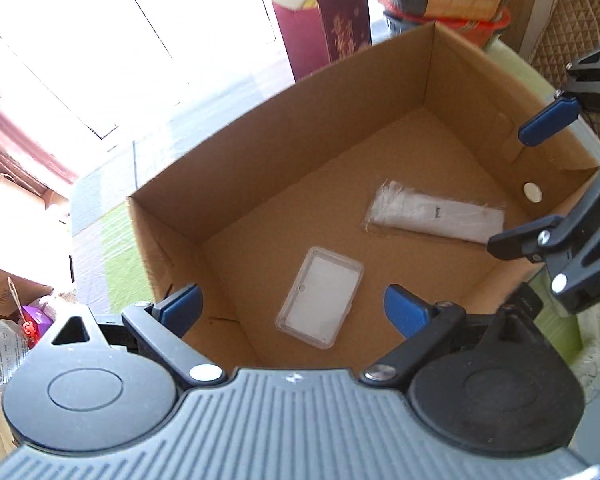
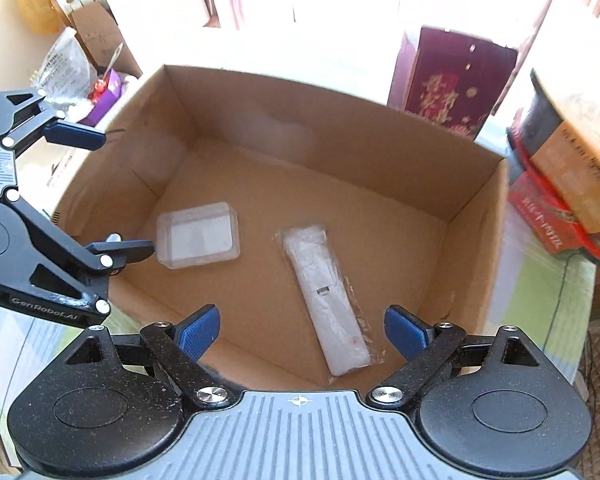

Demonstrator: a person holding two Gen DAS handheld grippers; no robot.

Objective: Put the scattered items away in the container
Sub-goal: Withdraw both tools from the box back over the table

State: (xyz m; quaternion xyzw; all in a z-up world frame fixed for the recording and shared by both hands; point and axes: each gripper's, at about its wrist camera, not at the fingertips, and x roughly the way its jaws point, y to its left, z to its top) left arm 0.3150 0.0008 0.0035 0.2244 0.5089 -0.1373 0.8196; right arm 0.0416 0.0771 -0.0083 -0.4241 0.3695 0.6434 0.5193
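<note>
Matt brown cardboard box (image 2: 472,216); clear glossy, seemingly plastic case (image 2: 198,236).

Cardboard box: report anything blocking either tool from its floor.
Nothing visible does. The cardboard box is open-topped; the left tool and right tool hang open above it. Only a clear plastic case and wrapped white packet lie inside.

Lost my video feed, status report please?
Left gripper and right gripper open, empty, above the brown cardboard box. Clear plastic case and white plastic-wrapped remote lie inside. Nothing obstructing.
</note>
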